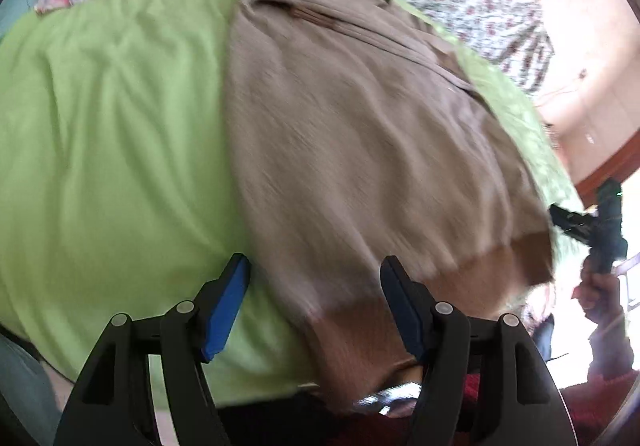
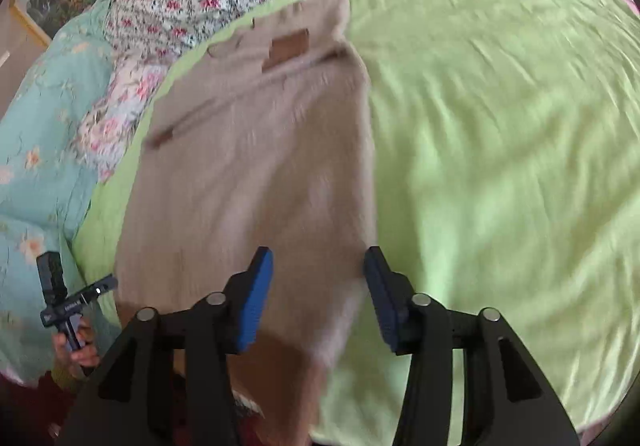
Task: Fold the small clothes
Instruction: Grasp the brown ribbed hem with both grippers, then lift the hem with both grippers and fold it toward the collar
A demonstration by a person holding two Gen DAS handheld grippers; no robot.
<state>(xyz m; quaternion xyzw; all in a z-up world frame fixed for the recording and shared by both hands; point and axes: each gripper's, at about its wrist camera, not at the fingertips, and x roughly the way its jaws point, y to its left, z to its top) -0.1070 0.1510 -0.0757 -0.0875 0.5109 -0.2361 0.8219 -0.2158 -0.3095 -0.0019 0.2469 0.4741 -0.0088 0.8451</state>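
The left gripper (image 1: pixel 316 270) stands wide, holding nothing, over the near brown hem of a beige sweater (image 1: pixel 360 134). The sweater lies folded lengthwise on a green sheet (image 1: pixel 112 134). The right gripper (image 2: pixel 318 262) is also parted and empty, above the sweater's right edge.

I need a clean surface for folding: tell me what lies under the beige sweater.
The beige sweater lies on a lime green sheet, which shows all around it. Whatever is directly beneath the sweater is covered and cannot be seen.
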